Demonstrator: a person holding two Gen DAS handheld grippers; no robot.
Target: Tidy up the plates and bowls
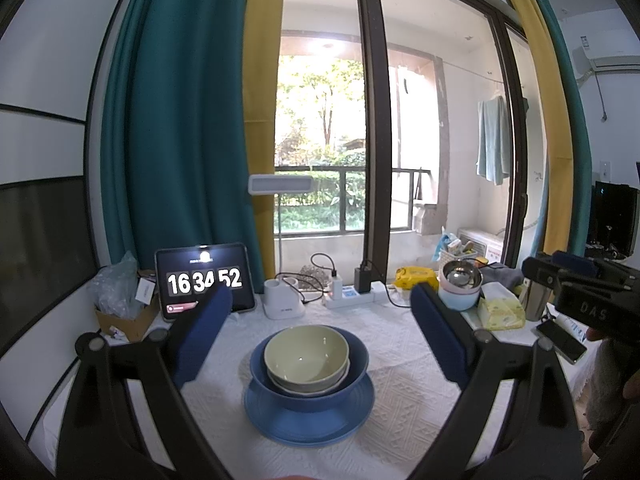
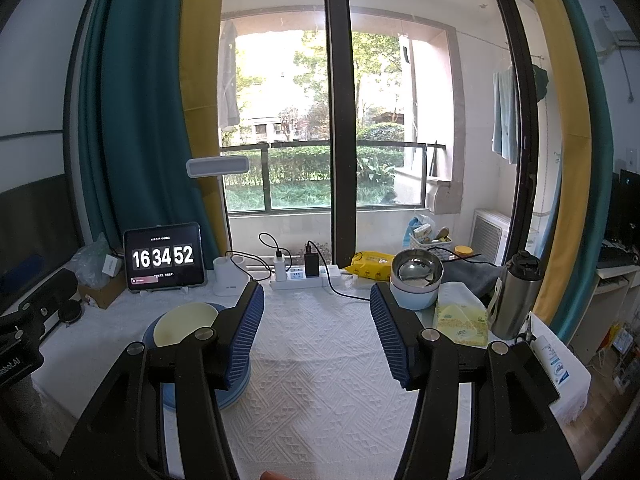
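Bowls sit nested ahead of my left gripper (image 1: 320, 312): a green bowl (image 1: 306, 354) inside a white one, both in a blue bowl (image 1: 356, 360) on a blue plate (image 1: 310, 416). Its jaws stand wide, holding nothing. My right gripper (image 2: 316, 320) is also open and empty, the stack at its left finger, a steel bowl (image 2: 416, 270) in stacked bowls beyond its right finger.

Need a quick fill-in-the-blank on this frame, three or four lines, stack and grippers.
1. The pale green bowl sits inside the ____ bowl.
2. That bowl rests on a blue ____ on the white tablecloth.
3. The left gripper is ____, its fingers apart on either side of the stack.
4. The tablet clock's last two digits read ____.

Missing words: blue; plate; open; 52
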